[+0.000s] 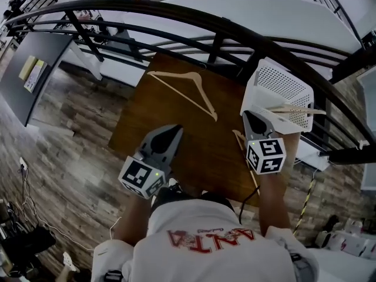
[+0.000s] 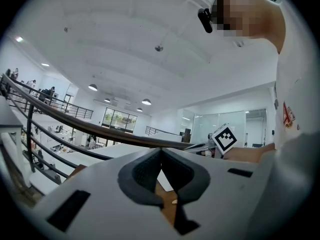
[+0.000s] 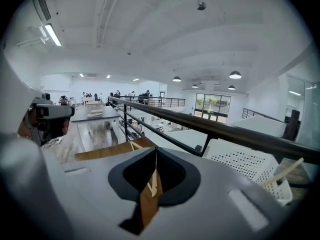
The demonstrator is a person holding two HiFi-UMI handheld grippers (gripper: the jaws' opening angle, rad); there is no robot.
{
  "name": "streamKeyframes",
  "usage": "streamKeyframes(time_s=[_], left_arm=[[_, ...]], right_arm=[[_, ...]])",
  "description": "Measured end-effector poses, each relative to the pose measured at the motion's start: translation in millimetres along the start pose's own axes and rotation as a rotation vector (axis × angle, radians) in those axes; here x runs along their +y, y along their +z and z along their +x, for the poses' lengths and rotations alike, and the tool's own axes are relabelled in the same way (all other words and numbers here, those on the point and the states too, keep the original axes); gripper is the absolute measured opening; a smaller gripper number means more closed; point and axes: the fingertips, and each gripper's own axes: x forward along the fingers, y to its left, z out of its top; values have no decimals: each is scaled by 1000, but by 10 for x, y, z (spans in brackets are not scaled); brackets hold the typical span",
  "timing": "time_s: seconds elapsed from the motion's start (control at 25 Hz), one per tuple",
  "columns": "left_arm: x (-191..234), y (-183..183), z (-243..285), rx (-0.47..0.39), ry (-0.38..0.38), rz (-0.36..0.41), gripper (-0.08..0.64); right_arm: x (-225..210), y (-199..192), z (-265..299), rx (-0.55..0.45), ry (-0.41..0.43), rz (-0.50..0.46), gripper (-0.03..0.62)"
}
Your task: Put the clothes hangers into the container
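Mezzanine behind black railing (image 1: 194, 15); dark wooden tabletop (image 1: 170, 113).
- Nearest: left hand-held gripper (image 1: 175, 131), jaws together, empty, level over tabletop.
- Right hand-held gripper (image 1: 251, 117), jaws closed, gripping nothing.
- Near hanger (image 1: 239, 138) lies on tabletop just beneath it.
- Further: far hanger (image 1: 188, 90) flat, untouched.
- White container (image 1: 276, 87) at right edge; one hanger (image 1: 294, 109) already across its rim.
- Step, likely: reach for near hanger.
- Next move needs jaws opened, then lowered astride its bar.

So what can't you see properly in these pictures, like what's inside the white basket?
Head view: the inside of the white perforated plastic basket is hidden by its own wall; one pale wooden hanger pokes out, so the count is unknowable.
Head view: another wooden hanger on the brown wooden table is mostly covered by the right hand-held gripper.
Head view: the table's near edge is hidden by the person's white shirt.
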Motion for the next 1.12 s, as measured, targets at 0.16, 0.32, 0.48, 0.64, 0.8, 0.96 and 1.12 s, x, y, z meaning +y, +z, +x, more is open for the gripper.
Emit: streamKeyframes(time_s=[0.16, 0.32, 0.48, 0.64, 0.8, 0.96, 1.12], left_arm=[[250, -73, -129, 4, 37, -33, 9], [495, -100, -212, 0, 62, -49, 9], [862, -229, -363, 23, 97, -83, 9], [1125, -353, -398, 43, 121, -111, 9], [1318, -457, -457, 60, 147, -128, 9], [1408, -523, -519, 69, 189, -159, 9], [1447, -496, -607, 48, 215, -177, 9]], right_arm=[[165, -9, 414, 68, 60, 16, 52], [251, 17, 818, 104, 88, 30, 110], [471, -116, 1285, 167, 111, 26, 152], [523, -299, 1815, 239, 109, -6, 170], [466, -502, 2432, 321, 102, -20, 203], [278, -806, 2963, 399, 86, -22, 219], [150, -1086, 3311, 469, 69, -15, 224]])
